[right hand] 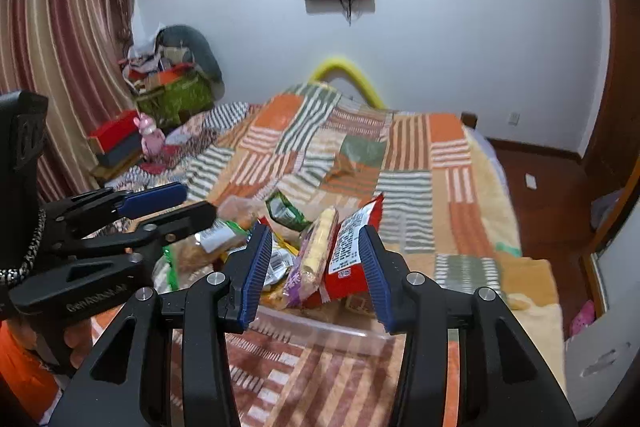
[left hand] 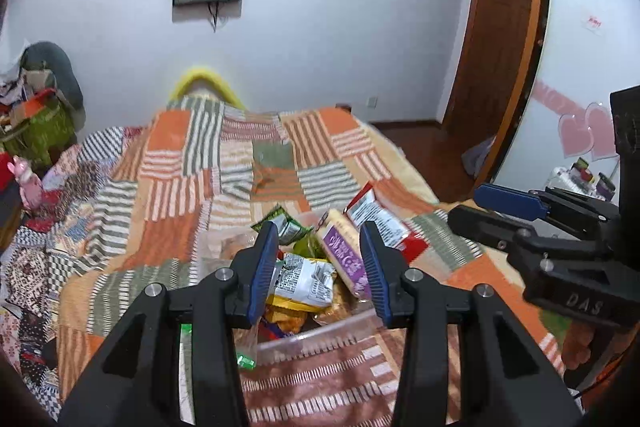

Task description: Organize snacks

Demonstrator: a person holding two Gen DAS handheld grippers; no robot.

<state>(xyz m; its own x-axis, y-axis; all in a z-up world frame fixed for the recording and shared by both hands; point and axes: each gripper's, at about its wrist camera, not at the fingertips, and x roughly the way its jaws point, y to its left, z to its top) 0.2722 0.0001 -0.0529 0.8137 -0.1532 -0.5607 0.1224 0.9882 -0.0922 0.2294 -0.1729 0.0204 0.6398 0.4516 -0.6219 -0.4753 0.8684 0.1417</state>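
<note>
A clear plastic bin (left hand: 320,337) full of snack packets sits on the patchwork bedspread; it also shows in the right wrist view (right hand: 332,333). Inside stand a purple and cream packet (left hand: 344,255), a red packet (left hand: 380,223), a green packet (left hand: 284,225) and a white printed packet (left hand: 306,279). My left gripper (left hand: 320,241) is open and empty, above the bin's near side. My right gripper (right hand: 314,243) is open and empty, its jaws either side of the purple packet (right hand: 316,259) and red packet (right hand: 352,255). Each gripper shows from the side in the other's view.
The bedspread (left hand: 180,187) covers the bed, which runs to the far wall. Boxes and bags are piled at the bed's far left (right hand: 168,95). A wooden door (left hand: 492,39) and wood floor lie to the right. A curtain (right hand: 60,47) hangs at left.
</note>
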